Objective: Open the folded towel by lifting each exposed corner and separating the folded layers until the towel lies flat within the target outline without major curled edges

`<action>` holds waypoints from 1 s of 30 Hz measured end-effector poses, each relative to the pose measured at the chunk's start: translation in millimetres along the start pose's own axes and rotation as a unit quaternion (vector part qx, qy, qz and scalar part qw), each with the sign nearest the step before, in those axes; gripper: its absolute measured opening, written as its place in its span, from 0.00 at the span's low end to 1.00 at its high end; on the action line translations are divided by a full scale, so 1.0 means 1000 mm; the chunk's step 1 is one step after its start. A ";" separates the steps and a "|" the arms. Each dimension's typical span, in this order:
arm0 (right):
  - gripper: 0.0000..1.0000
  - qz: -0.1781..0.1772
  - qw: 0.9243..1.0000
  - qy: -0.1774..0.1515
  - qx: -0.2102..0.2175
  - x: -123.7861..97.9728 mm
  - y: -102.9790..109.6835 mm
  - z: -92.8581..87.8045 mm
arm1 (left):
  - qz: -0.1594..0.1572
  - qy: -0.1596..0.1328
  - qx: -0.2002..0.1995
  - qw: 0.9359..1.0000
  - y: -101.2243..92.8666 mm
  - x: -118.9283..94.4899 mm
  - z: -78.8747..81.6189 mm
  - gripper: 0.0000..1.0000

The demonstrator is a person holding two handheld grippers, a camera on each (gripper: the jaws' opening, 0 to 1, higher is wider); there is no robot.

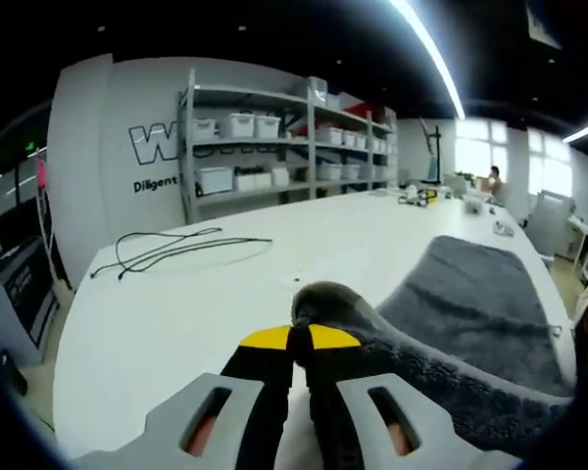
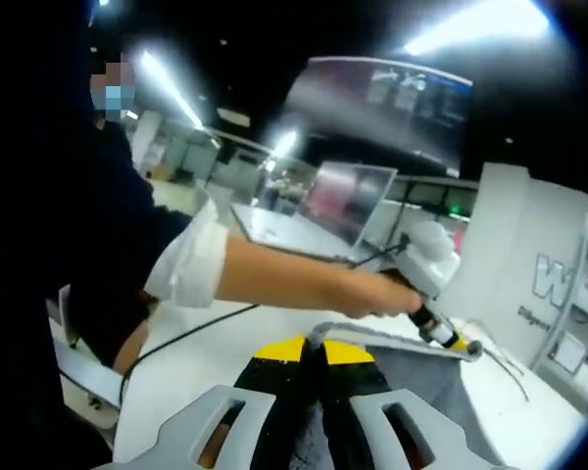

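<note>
A thick grey pile towel, plush and fuzzy, lies spread across the right part of the broad white table, one rounded corner pulled up off the surface. A thin black cable loops over the bare tabletop farther off (well apart from the towel). Behind it stand grey metal shelves with white plastic bins against a white wall, and long ceiling light strips run overhead.

In the left gripper view, the left gripper, black jaws with yellow tips, is pressed closed on that raised towel corner. In the right gripper view, the right gripper likewise has its yellow-tipped jaws clamped together on a lifted towel edge, and the person's hand grasps the white handle of the left gripper just beyond, its tip pinching the same taut edge.
</note>
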State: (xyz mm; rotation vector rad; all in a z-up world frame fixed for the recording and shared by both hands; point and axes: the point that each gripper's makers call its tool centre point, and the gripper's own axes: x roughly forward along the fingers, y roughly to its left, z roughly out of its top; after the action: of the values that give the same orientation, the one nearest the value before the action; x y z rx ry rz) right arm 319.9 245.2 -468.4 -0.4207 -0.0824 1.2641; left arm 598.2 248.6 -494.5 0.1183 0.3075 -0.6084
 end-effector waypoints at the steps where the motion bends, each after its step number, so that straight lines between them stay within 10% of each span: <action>1: 0.00 0.002 1.000 0.000 0.003 0.001 0.000 -0.001 | 0.000 0.001 0.001 1.000 0.001 0.001 -0.001 0.04; 30: 0.00 0.041 0.999 0.013 0.025 0.035 0.013 -0.017 | 0.000 0.049 0.029 0.998 0.034 0.010 -0.037 0.07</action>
State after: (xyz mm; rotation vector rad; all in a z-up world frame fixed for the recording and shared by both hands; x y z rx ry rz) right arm 323.8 276.8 -494.7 -0.4012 -0.0113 1.3381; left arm 616.6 277.8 -532.2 0.2042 0.3842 -0.6121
